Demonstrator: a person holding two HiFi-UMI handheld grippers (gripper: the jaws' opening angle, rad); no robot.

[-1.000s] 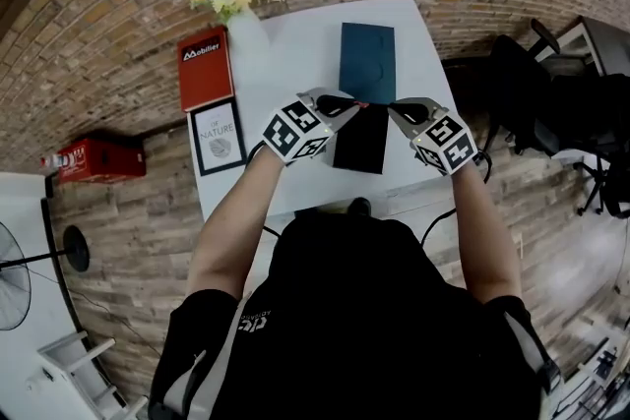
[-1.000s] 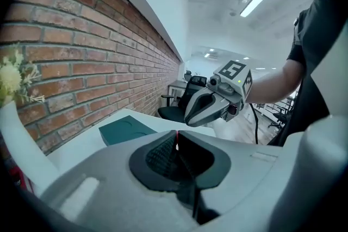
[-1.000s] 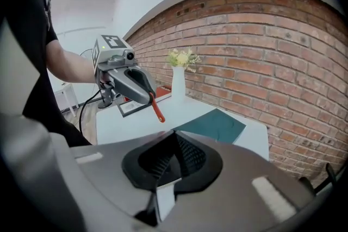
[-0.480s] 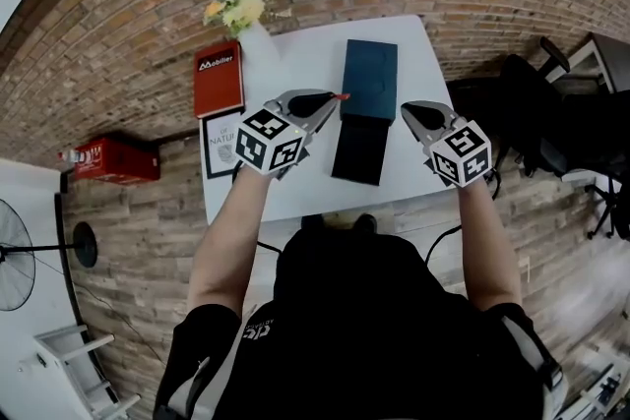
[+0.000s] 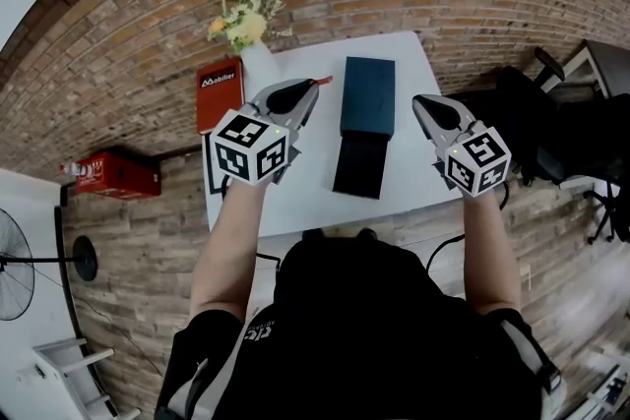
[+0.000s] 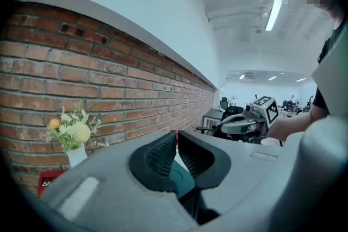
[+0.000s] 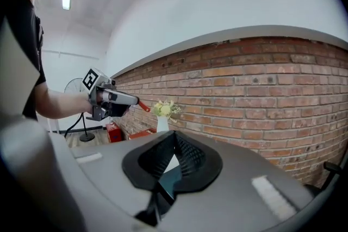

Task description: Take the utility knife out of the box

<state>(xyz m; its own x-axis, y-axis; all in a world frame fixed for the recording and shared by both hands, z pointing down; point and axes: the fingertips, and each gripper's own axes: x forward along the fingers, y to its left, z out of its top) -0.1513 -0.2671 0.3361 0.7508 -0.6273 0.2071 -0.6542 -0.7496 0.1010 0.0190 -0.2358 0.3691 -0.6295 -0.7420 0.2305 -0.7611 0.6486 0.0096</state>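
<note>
A dark teal box (image 5: 367, 91) lies on the white table (image 5: 413, 167), with a black tray or lid (image 5: 358, 166) against its near end. My left gripper (image 5: 311, 87) is held up left of the box, shut on the utility knife, whose red tip (image 5: 324, 80) pokes out past the jaws. In the left gripper view only a thin red edge (image 6: 176, 137) shows between the pads. The right gripper view shows the left gripper (image 7: 111, 98) with the red knife (image 7: 142, 106). My right gripper (image 5: 422, 102) is raised right of the box, shut and empty.
A white vase of flowers (image 5: 246, 27), a red book (image 5: 219, 92) and a framed print (image 5: 210, 180) sit at the table's left. On the floor are a red box (image 5: 118, 173) and a fan (image 5: 20, 261). Office chairs (image 5: 551, 113) stand to the right. A brick wall runs behind.
Both grippers have risen and drawn apart from above the box. The left one carried the red knife up and to the left; the right one moved right, empty.
</note>
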